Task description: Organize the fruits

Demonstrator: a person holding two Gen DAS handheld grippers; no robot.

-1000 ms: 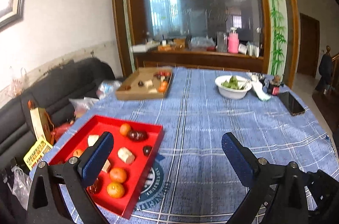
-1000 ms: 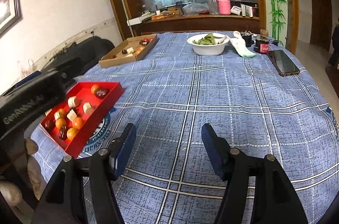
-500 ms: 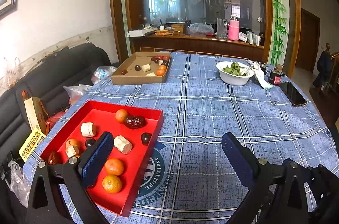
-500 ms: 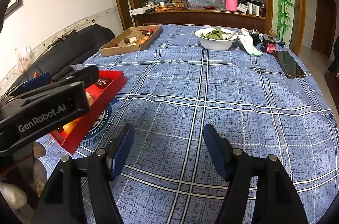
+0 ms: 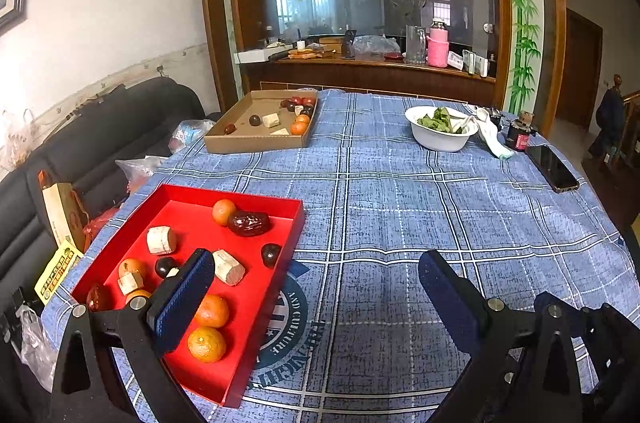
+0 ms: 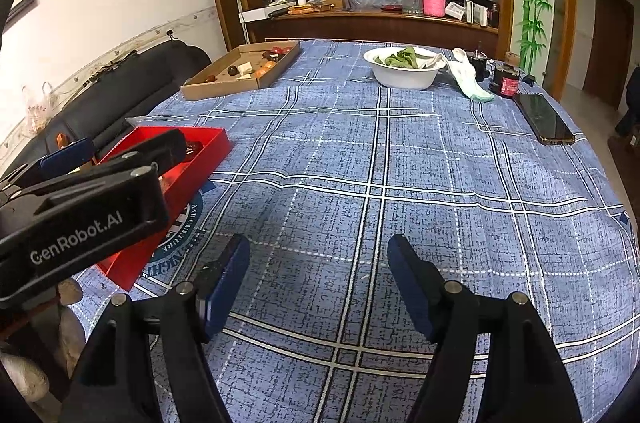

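- The surface (image 5: 400, 207), covered with a blue plaid cloth, fills the middle and lower part of both views.
- The red tray (image 5: 280, 263) is seen at lower left of the left wrist view, near the surface's near-left edge. Mixed pieces lie loose in it: small oranges, dark dates, pale cut chunks.
- The cardboard box (image 5: 256, 143) sits at upper centre-left of the same view, well apart from the red tray. A few similar pieces are gathered toward its far right corner.
- The white bowl (image 5: 440, 141) of greens and the phone (image 5: 554, 169) lie at upper right, away from both containers.
- The left gripper (image 5: 316, 297) is held with its jaws spread wide and nothing between them. One finger (image 5: 184, 299) overlaps the red tray's contents in the picture; contact cannot be confirmed.
- The right gripper (image 6: 318, 281) is likewise spread and empty, above bare cloth at lower centre of the right wrist view.
- An orange (image 5: 207, 344) lies nearest the left gripper, at the tray's near end.
- Judged risks: the oranges are round and could roll out of a pinch closed off-centre; pieces lie close together, so a finger lowered between them could push a neighbour aside; the red tray appears light and close to the edge, so a sideways push could shift it toward the drop; the cloth could bunch if dragged.
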